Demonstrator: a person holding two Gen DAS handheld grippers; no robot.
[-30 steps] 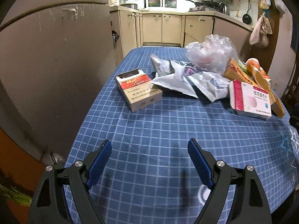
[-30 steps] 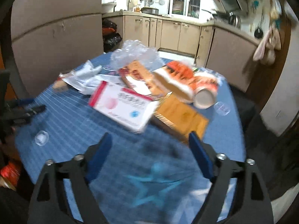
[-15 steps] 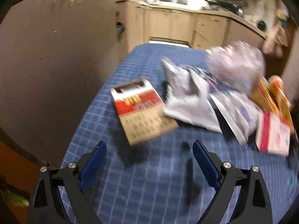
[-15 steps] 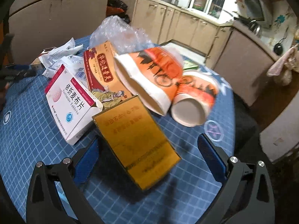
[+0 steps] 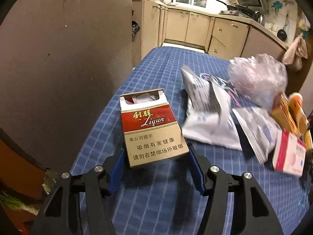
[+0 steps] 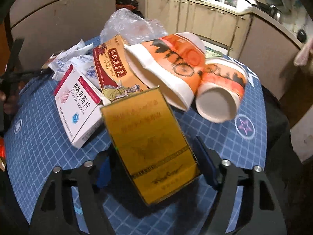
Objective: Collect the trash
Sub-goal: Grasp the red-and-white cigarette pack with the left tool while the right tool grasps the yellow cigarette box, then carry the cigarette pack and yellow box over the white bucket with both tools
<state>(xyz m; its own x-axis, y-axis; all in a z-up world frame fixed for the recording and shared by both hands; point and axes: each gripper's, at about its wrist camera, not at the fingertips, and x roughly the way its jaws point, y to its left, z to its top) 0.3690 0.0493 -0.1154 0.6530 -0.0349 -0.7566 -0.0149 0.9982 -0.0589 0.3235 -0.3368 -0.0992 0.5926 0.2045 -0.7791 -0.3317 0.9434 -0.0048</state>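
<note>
The left gripper (image 5: 155, 164) sat low over the blue checked tablecloth (image 5: 156, 199) with its 2 blue pads on either side of the near end of a red-and-gold cigarette pack (image 5: 151, 127); whether they pressed the pack or merely flanked it could not be told. The pack lay flat, open end away from the camera. Just right of it lay crumpled white foil packets (image 5: 209, 117), then a bunched clear plastic bag (image 5: 258, 78) farther back and a white-and-red medicine box (image 5: 289, 154) near the right edge. The right gripper (image 6: 154, 166) straddled a gold carton (image 6: 150, 137), pads close beside its long sides, contact likewise unclear. Touching the carton's far left corner was the same medicine box (image 6: 78, 101), with an orange-and-red herbal box (image 6: 115, 68) behind it. 2 orange-printed paper cups lay on their sides: 1 crushed cup (image 6: 172, 66) behind the carton, 1 round cup (image 6: 221, 96) to its right, mouth toward the camera.
</note>
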